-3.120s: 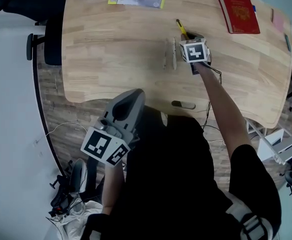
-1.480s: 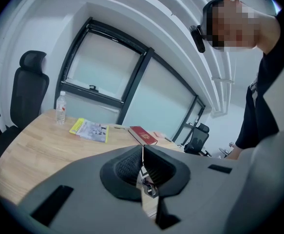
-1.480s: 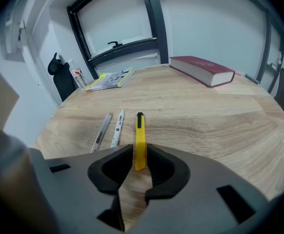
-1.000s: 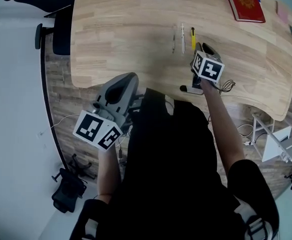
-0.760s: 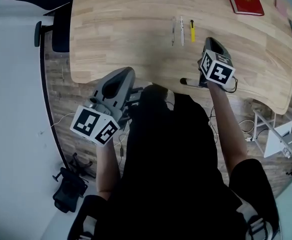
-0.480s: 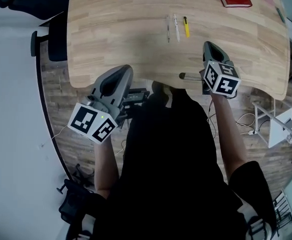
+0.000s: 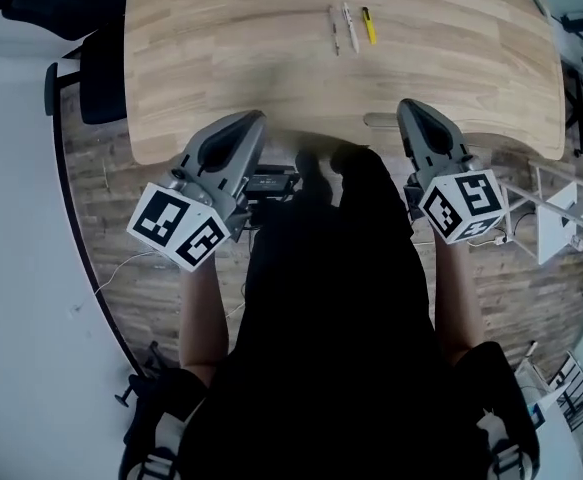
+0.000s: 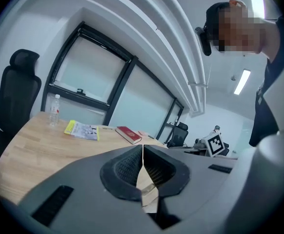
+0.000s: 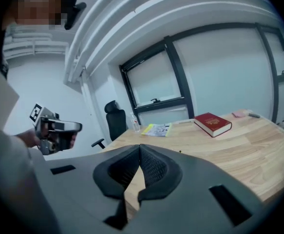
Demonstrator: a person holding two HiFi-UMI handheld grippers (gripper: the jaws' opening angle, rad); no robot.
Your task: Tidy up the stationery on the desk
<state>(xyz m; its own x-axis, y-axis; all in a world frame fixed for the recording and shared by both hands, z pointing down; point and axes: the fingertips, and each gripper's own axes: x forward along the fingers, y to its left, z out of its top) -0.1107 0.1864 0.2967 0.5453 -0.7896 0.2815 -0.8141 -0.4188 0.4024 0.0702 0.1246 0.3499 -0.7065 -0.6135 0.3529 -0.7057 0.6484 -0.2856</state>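
Right grey gripper point(image 7: 418, 118) just pulled back off the pale wooden desk point(image 7: 221, 58), pinched closed and empty like the left grey gripper point(image 7: 248, 123). Three slim pens point(image 7: 350, 28) lined up at 12 o'clock, so looks done.

This is an office or meeting room: a broad, curved wooden surface point(image 7: 231, 68) stands on wood-look flooring point(image 7: 111, 218), with a black high-backed swivel chair point(image 8: 20, 87) at one end and another dark office chair point(image 8: 180, 129) farther off. Tall dark-framed windows point(image 9: 154, 84) fill the wall behind it, below white ceiling beams and a strip light point(image 8: 241, 82). What lies on the surface is desk ware: three pens point(image 7: 349, 26) side by side, a red book point(image 9: 213, 123), a yellow booklet point(image 8: 82, 129) and a water bottle point(image 8: 53, 110).
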